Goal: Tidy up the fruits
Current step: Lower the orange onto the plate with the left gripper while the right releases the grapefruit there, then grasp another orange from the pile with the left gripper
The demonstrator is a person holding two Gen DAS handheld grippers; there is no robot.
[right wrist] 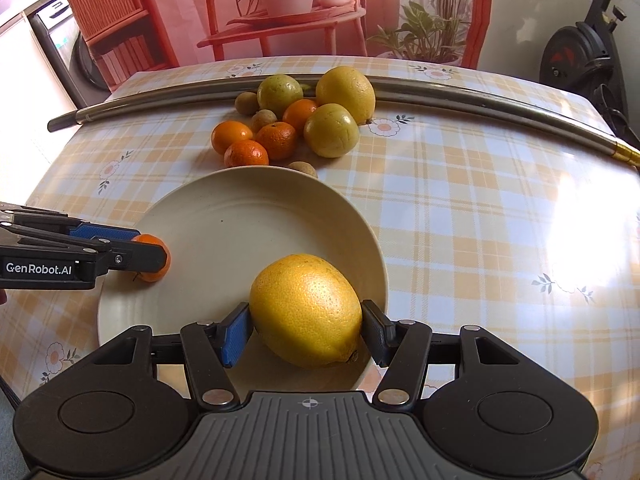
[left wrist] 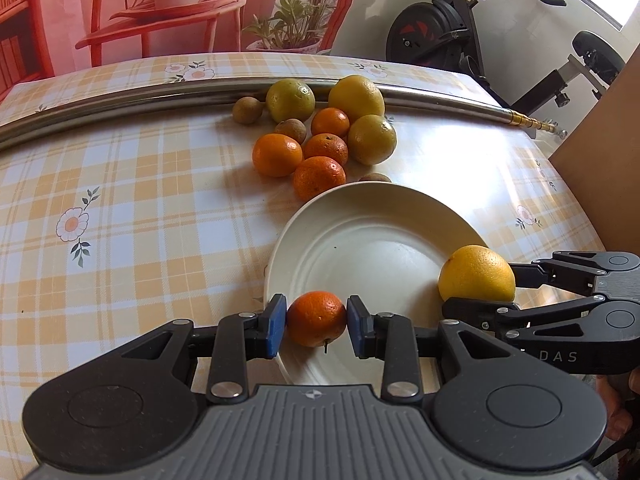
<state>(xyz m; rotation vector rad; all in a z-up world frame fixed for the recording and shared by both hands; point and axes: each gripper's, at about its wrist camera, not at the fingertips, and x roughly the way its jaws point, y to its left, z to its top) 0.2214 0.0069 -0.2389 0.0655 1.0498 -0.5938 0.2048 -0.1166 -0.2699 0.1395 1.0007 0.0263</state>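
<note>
My left gripper (left wrist: 316, 322) is shut on a small orange mandarin (left wrist: 316, 312), its blue pads pressed on both sides, over the near left rim of a white plate (left wrist: 372, 248). In the right wrist view my right gripper (right wrist: 306, 330) is shut on a large yellow citrus (right wrist: 306, 304) at the near edge of the plate (right wrist: 240, 232). Each gripper shows in the other's view: the left gripper (right wrist: 148, 250) with the mandarin (right wrist: 154, 276) at the left, the right gripper (left wrist: 480, 290) with the yellow citrus (left wrist: 476, 272) at the right. I cannot tell whether either fruit touches the plate.
A pile of loose fruit (left wrist: 320, 128) (right wrist: 292, 120) lies just beyond the plate: mandarins, yellow-green citrus and small brown fruits. A long metal pole (left wrist: 120, 100) (right wrist: 480, 98) lies across the checked tablecloth behind it. A cardboard box (left wrist: 600, 140) stands at the right.
</note>
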